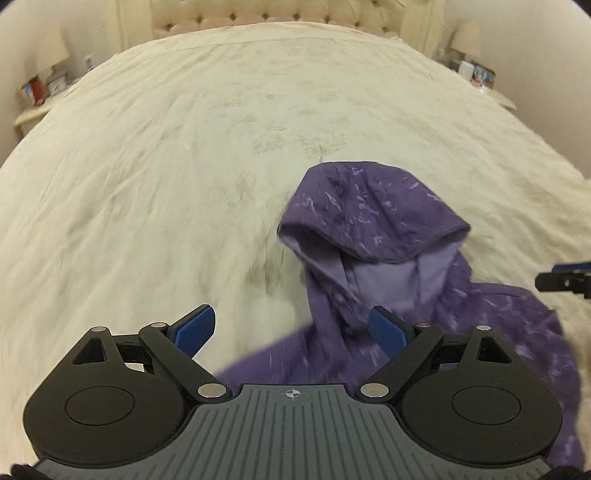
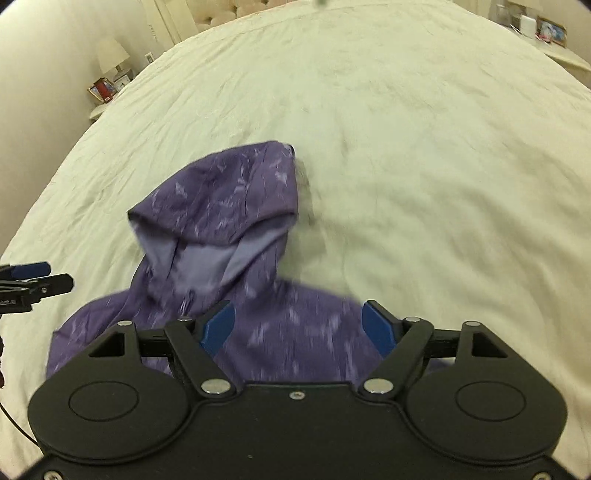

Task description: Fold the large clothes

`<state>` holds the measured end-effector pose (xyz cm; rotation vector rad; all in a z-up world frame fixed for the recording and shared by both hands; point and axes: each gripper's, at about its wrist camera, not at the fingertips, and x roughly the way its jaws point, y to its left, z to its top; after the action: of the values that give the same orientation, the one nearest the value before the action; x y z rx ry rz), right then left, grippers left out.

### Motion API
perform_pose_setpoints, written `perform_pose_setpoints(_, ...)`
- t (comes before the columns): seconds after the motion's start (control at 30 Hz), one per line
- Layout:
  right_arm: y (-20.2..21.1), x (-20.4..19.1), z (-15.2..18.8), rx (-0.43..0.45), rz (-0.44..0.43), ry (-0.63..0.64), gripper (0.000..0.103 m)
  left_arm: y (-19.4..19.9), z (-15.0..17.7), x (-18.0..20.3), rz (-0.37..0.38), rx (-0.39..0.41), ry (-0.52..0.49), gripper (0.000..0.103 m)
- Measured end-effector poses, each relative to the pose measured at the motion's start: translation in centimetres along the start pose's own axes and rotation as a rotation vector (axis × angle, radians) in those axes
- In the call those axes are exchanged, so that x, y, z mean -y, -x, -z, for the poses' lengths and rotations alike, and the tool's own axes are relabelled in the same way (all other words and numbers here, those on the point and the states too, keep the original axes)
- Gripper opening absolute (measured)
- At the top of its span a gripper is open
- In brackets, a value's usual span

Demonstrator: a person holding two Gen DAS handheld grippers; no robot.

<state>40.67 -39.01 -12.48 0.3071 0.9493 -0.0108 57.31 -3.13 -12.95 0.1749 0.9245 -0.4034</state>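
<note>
A purple tie-dye hoodie (image 1: 373, 218) lies on the cream bedspread (image 1: 184, 166), hood pointing toward the headboard, pale lining showing at the hood opening. My left gripper (image 1: 291, 330) is open and empty, above the hoodie's left shoulder. The right gripper's tip (image 1: 565, 278) shows at the right edge. In the right wrist view the hoodie (image 2: 229, 199) lies lower left. My right gripper (image 2: 299, 326) is open and empty over the hoodie's right shoulder. The left gripper's tip (image 2: 33, 278) shows at the left edge.
A tufted headboard (image 1: 266, 14) is at the far end. Nightstands with lamps and picture frames stand at both sides of the bed: left (image 1: 40, 85) and right (image 1: 476, 70). The bedspread (image 2: 424, 129) stretches wide beyond the hoodie.
</note>
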Motion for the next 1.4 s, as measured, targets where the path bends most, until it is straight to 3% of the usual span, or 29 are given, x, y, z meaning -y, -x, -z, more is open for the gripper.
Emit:
perform_pose_setpoints(0.03,-0.8,0.0,-0.5,-0.002,0.002,0.003,0.078,-0.9,-0.4,0.2,-0.009,-0.004,-0.013,0.089)
perform_pose_setpoints(0.1,-2.3,0.0,-1.3,-0.011,0.004,0.009,0.078,-2.5,-0.9,0.3,-0.021,-0.007,-0.040,0.078)
perform_pose_setpoints(0.3,-7.0,0.3,-3.6,-0.033,0.024,0.058,0.077,-7.6,-2.6,0.7,-0.044,-0.063,-0.139,0.068)
perform_pose_setpoints(0.53,-11.0,1.3,-5.3,-0.062,0.049,0.054,0.075,-11.8,-4.5,0.6,-0.055,-0.079,-0.176,0.068)
perform_pose_setpoints(0.63,-12.0,1.3,-5.7,-0.066,0.042,0.054,0.069,-12.3,-5.3,0.3,-0.053,-0.047,-0.150,0.063)
perform_pose_setpoints(0.73,-12.7,0.9,-6.2,-0.056,0.033,0.052,0.067,-11.7,-6.0,-0.2,0.005,0.017,-0.099,0.046)
perform_pose_setpoints(0.77,-12.8,0.8,-6.2,-0.052,0.028,0.049,0.062,-11.2,-6.1,-0.5,0.030,0.050,-0.072,0.034)
perform_pose_setpoints(0.8,-12.9,0.6,-6.4,-0.043,0.019,0.048,0.048,-10.8,-6.2,-0.8,0.039,0.078,-0.044,0.023)
perform_pose_setpoints(0.83,-12.8,0.4,-6.5,-0.030,0.012,0.053,0.035,-10.3,-6.2,-1.1,0.036,0.103,-0.015,0.020)
perform_pose_setpoints(0.87,-12.7,0.0,-6.6,-0.014,0.008,0.065,0.013,-9.9,-6.1,-1.6,0.031,0.128,0.014,0.020)
perform_pose_setpoints(0.93,-12.0,-1.5,-6.9,0.019,0.002,0.112,0.013,-8.8,-5.5,-2.6,0.008,0.172,0.065,0.019)
perform_pose_setpoints(1.03,-9.2,-4.5,-7.3,0.098,-0.108,0.224,0.012,-7.2,-3.9,-4.2,-0.028,0.218,0.112,0.019)
perform_pose_setpoints(1.13,-5.9,-7.1,-7.2,0.176,-0.197,0.357,0.012,-6.1,-1.9,-5.0,-0.078,0.243,0.091,0.020)
perform_pose_setpoints(1.23,-5.9,-6.2,-6.9,0.181,-0.113,0.395,0.012,-6.0,-0.9,-4.6,-0.102,0.231,0.008,0.024)
perform_pose_setpoints(1.4,-10.7,-1.7,-6.4,0.046,0.005,0.321,0.013,-7.4,-1.0,-0.8,-0.175,0.184,-0.237,0.027)
